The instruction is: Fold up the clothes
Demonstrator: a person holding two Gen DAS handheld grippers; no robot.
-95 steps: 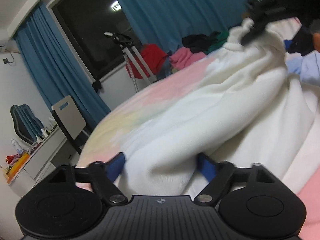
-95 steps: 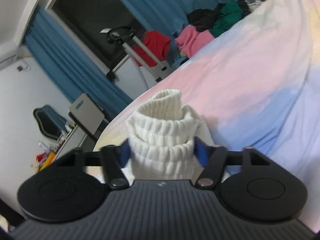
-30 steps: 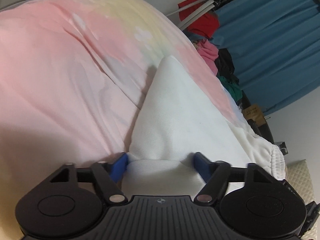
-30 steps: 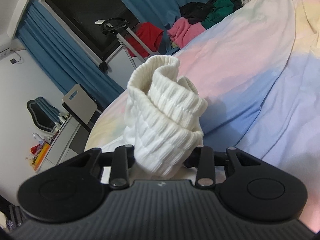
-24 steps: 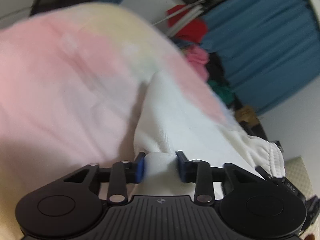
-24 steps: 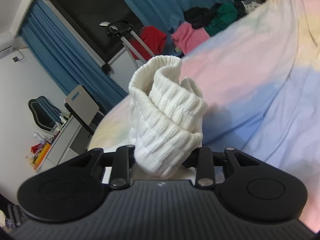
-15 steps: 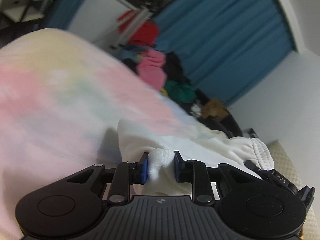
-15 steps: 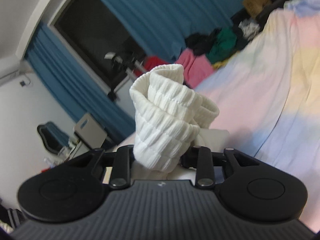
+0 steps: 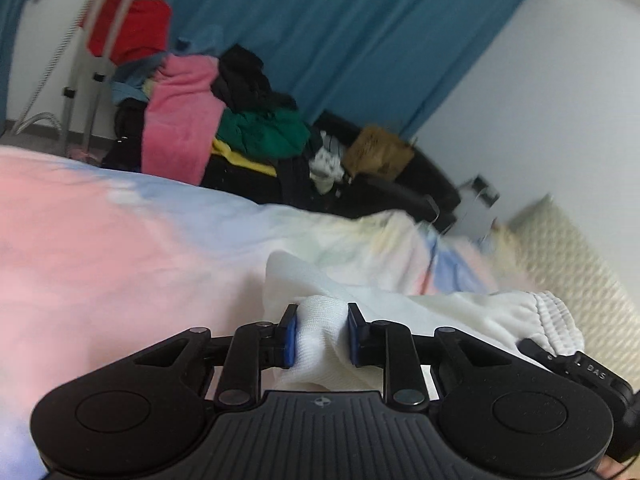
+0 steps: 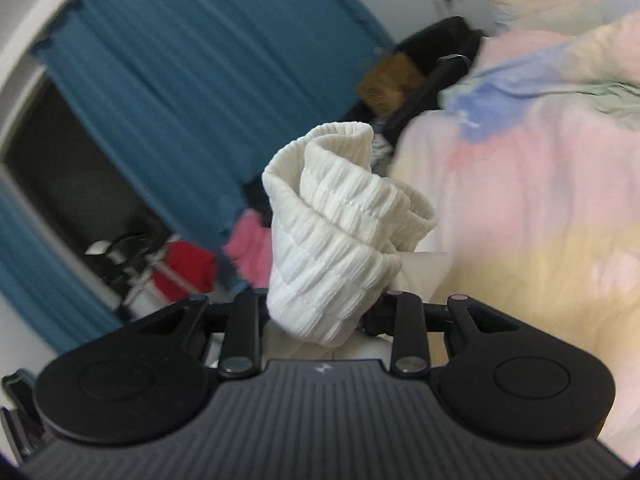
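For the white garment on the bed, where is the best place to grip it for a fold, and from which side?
Grip the white garment at its edges, as now: left gripper pinches a bunched plain edge, right gripper the ribbed cuff. Come from the near side, low over the bedspread; hems bunch firmly.

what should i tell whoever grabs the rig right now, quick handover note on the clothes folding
Left gripper: shut on a bunched fold of the white garment, blue pads pressing it from both sides.
Right gripper: shut on the garment's ribbed cuff, which stands up in a curl above the jaws.
Things: the garment hangs between the two grippers above the pastel bedspread. Its ribbed end shows at the right edge of the left wrist view. A pile of other clothes sits beyond the bed.
Done: both ends gripped and raised.
Left: probably bring the ends together, lay the garment flat, finish the fold. No finished fold is visible.
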